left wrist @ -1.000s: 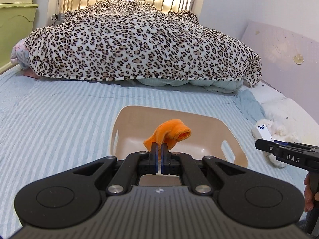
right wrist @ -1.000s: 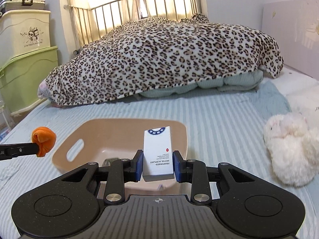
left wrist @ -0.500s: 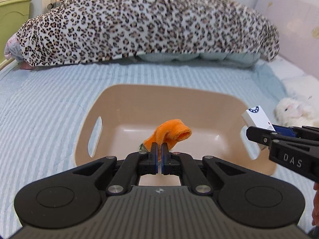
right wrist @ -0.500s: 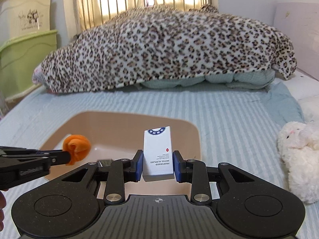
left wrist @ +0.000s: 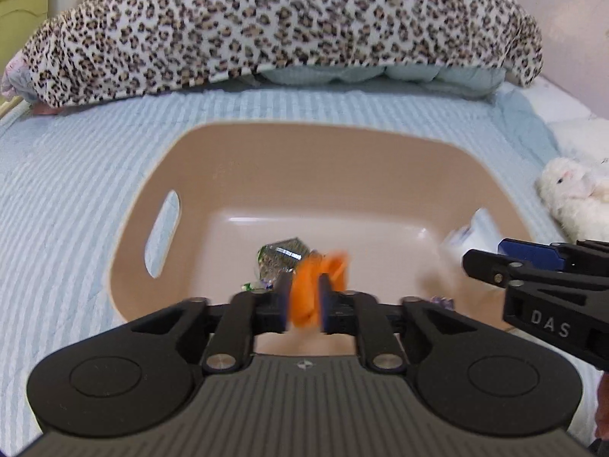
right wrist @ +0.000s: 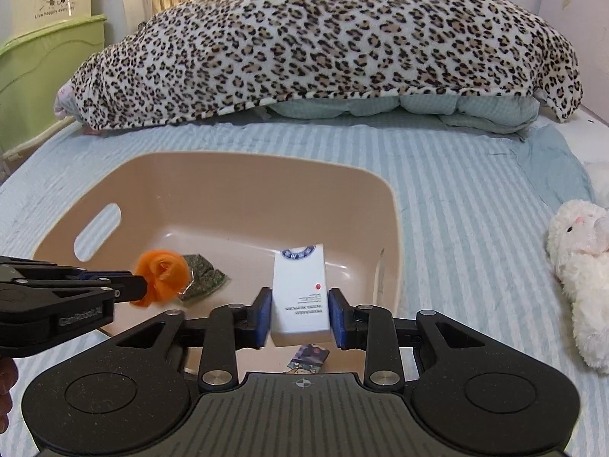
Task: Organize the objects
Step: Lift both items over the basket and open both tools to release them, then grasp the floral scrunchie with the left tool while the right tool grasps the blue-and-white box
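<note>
A tan plastic basin sits on the striped bed. My left gripper hangs over its near edge, jaws parted, with a blurred orange cloth between them. My right gripper also has its jaws parted with a small gap each side of a white box. The box looks blurred in the left wrist view. A green foil packet lies on the basin floor.
A leopard-print blanket is heaped across the back of the bed. A white plush toy lies to the right of the basin. A small printed card lies in the basin near the front. Green storage bins stand at the left.
Both grippers have moved forward and lower over the basin. Both jaws have opened. The orange cloth and the white box have come loose and are dropping.
</note>
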`<state>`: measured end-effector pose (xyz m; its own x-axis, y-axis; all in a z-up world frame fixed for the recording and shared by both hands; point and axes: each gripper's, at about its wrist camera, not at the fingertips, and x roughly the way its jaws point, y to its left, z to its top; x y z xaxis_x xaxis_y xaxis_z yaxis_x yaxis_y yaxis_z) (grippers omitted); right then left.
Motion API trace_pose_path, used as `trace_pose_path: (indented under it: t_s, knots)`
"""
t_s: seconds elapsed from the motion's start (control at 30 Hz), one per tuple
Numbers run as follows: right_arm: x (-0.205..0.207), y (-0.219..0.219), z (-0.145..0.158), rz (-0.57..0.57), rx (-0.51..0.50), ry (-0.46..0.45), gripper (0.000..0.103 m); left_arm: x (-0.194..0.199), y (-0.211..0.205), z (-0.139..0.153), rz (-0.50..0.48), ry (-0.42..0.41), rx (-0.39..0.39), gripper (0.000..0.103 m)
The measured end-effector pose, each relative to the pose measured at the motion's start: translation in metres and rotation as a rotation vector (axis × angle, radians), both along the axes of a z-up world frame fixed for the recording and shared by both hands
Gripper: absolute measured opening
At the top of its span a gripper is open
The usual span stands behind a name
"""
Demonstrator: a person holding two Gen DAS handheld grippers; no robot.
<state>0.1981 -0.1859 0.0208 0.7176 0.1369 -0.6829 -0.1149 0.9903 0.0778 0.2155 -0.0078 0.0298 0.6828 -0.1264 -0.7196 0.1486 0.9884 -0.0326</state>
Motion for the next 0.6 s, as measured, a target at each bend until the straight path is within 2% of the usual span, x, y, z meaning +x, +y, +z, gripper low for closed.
trace_pose_path:
  t_s: [0.03, 0.07, 0.1, 0.27, 0.43, 0.5, 0.6]
  knots:
    - [-0.002, -0.002, 0.004, -0.001, 0.006, -0.008, 0.046, -0.005, -0.001, 0.005, 0.001, -0.014, 0.000, 0.052]
    - [-0.005, -0.003, 0.007, -0.002, 0.006, -0.017, 0.055, -0.011, -0.001, 0.010, 0.004, -0.029, 0.004, 0.067]
    - [-0.009, -0.005, 0.010, -0.001, 0.004, -0.032, 0.062, -0.016, -0.002, 0.015, 0.004, -0.045, 0.011, 0.068]
    - [-0.031, -0.013, 0.026, -0.003, 0.005, -0.074, 0.075, -0.045, 0.000, 0.030, -0.023, -0.071, 0.040, 0.068]
    - [-0.052, -0.020, 0.030, 0.005, 0.014, -0.064, 0.082, -0.067, 0.008, 0.033, -0.036, -0.065, 0.052, 0.070]
    - [-0.062, -0.022, 0.029, 0.008, 0.011, -0.058, 0.090, -0.073, 0.011, 0.029, -0.044, -0.047, 0.063, 0.071]
    - [-0.072, -0.023, 0.023, 0.011, 0.003, -0.039, 0.091, -0.081, 0.013, 0.018, -0.056, -0.011, 0.076, 0.071]
